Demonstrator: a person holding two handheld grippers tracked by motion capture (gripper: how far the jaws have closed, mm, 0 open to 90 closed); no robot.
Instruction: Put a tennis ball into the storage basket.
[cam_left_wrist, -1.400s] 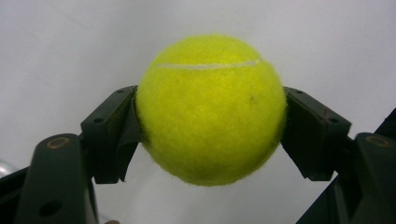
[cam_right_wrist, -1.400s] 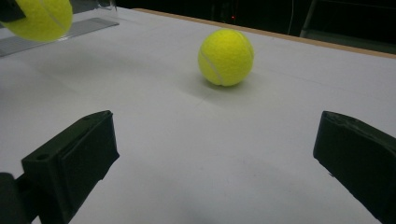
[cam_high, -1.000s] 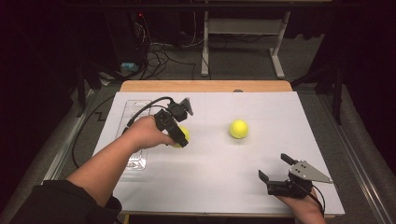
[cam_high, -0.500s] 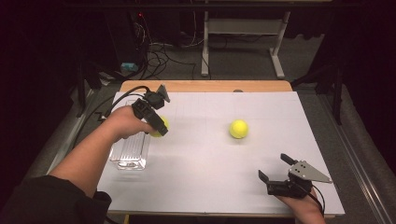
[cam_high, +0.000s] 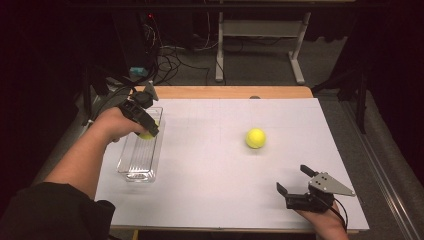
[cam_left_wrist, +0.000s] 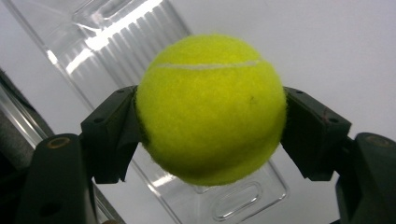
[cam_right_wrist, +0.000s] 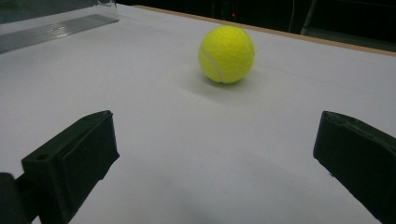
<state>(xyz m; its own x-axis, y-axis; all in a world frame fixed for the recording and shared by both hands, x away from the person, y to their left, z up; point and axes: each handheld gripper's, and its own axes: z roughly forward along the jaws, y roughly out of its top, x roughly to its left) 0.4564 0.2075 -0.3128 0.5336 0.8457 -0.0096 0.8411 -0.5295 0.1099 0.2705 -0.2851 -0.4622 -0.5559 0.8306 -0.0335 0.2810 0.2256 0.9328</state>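
— Two tennis balls are in play. Where is the one that matters?

— Pinched in the left gripper: the held tennis ball sits squarely between the two black jaws, which press on its flanks. In the high view it hangs over the far half of the clear plastic tray, apparently above the floor of the tray rather than resting in it.

— Which way does the tray run?

— Its long axis runs from the person's side toward the far edge of the counter, along the left margin. The ball is over that axis, not off to one side, so my guess is that the coming move is a short drop straight down and a release.

— Anything blocking it?

— Nothing that I can see. The ribbed tray floor under the ball looks bare, and the tray walls stand clear of the jaws.

— And the rest?

— The second tennis ball rests on the white sheet, well apart from the tray, right of centre. The right gripper lies at the near right corner with its jaws spread wide and nothing between them, pointed at that ball. That hand is the nearer one to it, with open sheet in between.
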